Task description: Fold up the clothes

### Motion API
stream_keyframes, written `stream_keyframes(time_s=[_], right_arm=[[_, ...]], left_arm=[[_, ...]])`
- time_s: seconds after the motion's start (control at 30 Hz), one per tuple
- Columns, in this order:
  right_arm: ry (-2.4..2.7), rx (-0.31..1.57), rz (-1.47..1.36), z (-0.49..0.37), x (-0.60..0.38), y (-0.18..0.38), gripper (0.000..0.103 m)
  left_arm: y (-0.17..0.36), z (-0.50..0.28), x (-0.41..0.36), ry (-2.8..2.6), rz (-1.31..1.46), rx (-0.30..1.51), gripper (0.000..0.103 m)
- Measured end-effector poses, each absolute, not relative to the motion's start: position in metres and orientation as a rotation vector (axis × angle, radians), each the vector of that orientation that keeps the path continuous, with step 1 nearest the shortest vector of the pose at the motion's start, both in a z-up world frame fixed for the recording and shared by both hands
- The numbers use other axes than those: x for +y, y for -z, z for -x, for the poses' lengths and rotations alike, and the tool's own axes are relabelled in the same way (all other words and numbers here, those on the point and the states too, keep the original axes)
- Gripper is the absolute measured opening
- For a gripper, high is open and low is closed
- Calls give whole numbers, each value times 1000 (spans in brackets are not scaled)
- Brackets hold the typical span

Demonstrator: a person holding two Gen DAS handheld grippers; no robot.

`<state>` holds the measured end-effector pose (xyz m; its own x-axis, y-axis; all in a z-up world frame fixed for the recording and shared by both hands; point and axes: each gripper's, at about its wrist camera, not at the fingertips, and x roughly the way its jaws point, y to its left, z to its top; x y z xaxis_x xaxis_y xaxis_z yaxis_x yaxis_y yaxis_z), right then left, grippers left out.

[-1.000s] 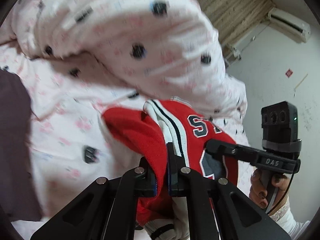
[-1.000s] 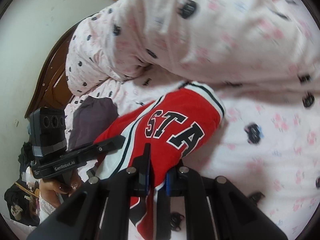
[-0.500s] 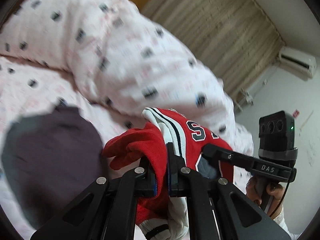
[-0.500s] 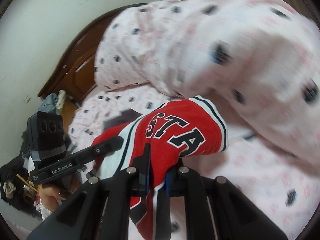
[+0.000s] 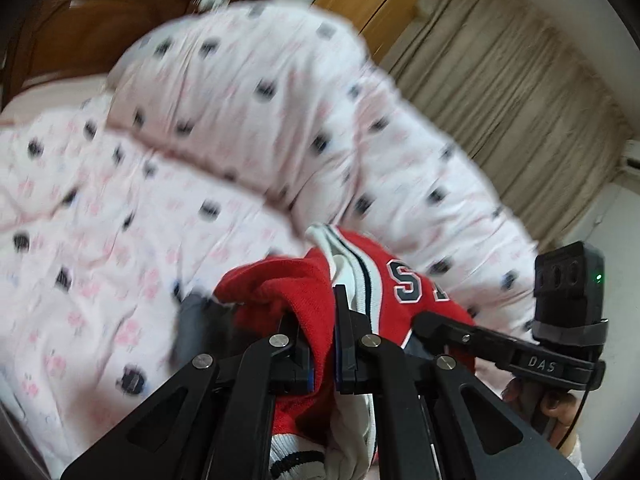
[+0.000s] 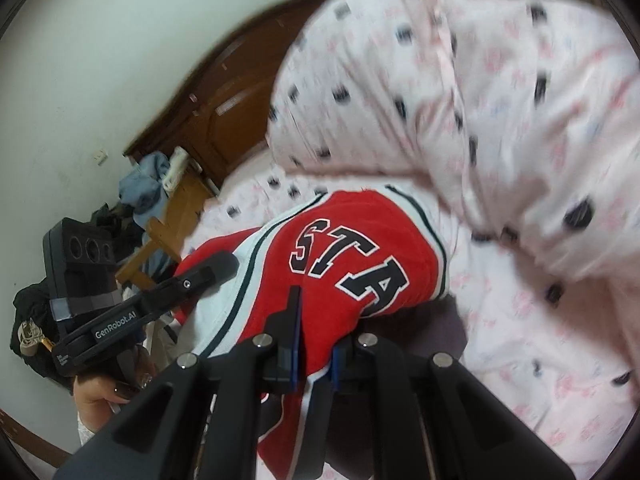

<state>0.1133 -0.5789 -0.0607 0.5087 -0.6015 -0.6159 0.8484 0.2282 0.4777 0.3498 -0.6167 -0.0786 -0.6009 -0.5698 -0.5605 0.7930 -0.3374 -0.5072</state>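
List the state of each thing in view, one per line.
left claw: shut on the red jersey
right claw: shut on the red jersey
red jersey: bunched, held up off the bed between both claws
quilt: rolled in a heap on the bed
dark garment: lying on the bedsheet, mostly hidden under the jersey
bedsheet: spread, wrinkled
curtain: drawn

White walls [image 6: 80, 80], a dark wooden headboard [image 6: 224, 120] and beige curtains [image 5: 500, 80] surround the bed.
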Motion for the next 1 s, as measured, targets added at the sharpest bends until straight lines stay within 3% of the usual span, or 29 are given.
stream_keyframes(time_s=[0.33,0.4,0.53,0.6,0.7,1.0], right_arm=[[1027,452,-1082,-111,-579,145,13],[1028,466,-1098,-112,-575,151,15],[1038,529,-1085,-118,-565,154,22],[1054,558,-1060,-118,-561,153,27],[1137,617,-997,-118,-554,147,45],[1278,719,-638,-143,-528,101,44]], left_arm=[[124,-345,-604,1873,-597,1068,10],[129,-345,-602,1836,-647,1072,15],[128,-349,-596,1777,-677,1012,39],[124,-356,-594,1737,-666,1004,40],[109,-368,-588,1689,-631,927,40],[71,-355,-552,1980,-585,951,40]])
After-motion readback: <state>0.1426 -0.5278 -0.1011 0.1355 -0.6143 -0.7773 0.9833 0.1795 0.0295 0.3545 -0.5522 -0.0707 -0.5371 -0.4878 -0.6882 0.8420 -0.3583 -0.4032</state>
